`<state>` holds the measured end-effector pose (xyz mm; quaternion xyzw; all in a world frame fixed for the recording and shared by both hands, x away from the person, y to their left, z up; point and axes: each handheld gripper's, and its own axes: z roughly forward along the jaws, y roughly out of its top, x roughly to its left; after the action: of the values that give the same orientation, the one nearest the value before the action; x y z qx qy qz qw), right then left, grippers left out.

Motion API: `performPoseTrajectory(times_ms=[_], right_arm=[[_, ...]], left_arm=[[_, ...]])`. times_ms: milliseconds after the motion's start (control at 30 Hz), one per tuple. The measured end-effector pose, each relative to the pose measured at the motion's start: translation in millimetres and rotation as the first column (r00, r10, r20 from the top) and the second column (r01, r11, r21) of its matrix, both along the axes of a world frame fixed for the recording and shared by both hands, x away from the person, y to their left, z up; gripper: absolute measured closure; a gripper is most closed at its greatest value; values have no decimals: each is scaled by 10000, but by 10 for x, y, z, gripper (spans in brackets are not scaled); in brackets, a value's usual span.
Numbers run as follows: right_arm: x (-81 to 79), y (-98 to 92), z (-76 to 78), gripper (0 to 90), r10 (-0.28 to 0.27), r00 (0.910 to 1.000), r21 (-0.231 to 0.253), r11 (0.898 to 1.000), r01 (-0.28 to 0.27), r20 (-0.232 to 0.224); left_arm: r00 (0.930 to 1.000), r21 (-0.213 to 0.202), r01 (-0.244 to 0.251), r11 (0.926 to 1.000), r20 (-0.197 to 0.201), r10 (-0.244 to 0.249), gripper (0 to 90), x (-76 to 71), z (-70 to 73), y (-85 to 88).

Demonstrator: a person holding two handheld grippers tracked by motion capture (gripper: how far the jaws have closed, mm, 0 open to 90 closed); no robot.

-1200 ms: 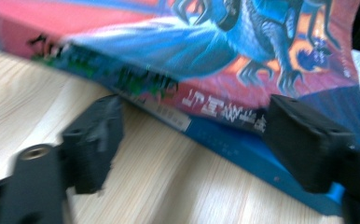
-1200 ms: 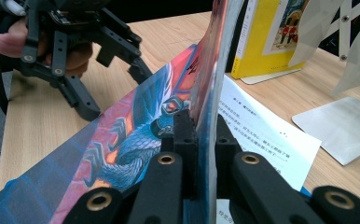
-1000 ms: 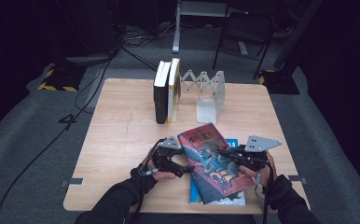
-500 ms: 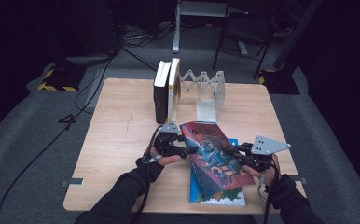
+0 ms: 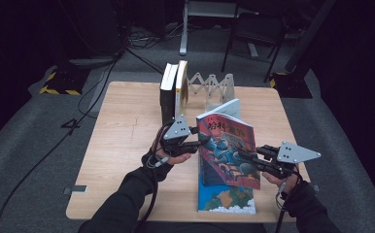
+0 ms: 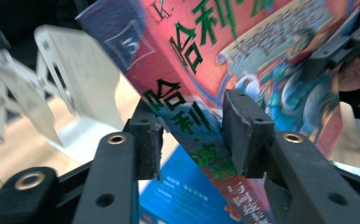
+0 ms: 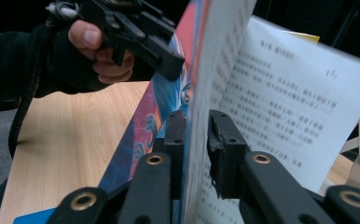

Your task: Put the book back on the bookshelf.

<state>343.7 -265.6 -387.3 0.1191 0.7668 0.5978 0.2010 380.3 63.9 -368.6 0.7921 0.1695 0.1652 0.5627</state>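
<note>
A red-covered book (image 5: 224, 145) stands tilted up off the table between my two grippers. My left gripper (image 5: 200, 142) has just been closing, and in the left gripper view (image 6: 194, 140) its pads press the book's spine (image 6: 187, 121) from both sides. My right gripper (image 5: 244, 156) grips the front cover and a few pages at the book's right edge. Its jaws (image 7: 197, 135) have just eased open slightly, with the cover (image 7: 155, 107) still pinched between them. A white text page (image 7: 285, 93) fans open behind. A blue book (image 5: 224, 200) lies flat underneath.
Two books (image 5: 173, 90) stand upright at the table's back, beside a white folding rack (image 5: 212, 86). The wooden table (image 5: 122, 145) has bare surface to the left. The front edge runs close below the blue book. Cables trail from both grippers.
The red book has gone from lying on the blue book to standing tilted upright. My left gripper rose and closed on its spine; my right gripper rose with the cover.
</note>
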Motion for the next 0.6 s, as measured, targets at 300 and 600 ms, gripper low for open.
performPoseTrajectory(times_ms=[300,600], right_arm=[[-38,-62,22,843,139,9995,-106,9998,-142,-301],[-252,-180,-63,851,317,9993,-298,9990,-322,-174]], left_arm=[[9929,229,461,9987,1088,-484,629,-161,24,-17],[9936,394,415,9984,1035,-454,572,-360,-182,-136]])
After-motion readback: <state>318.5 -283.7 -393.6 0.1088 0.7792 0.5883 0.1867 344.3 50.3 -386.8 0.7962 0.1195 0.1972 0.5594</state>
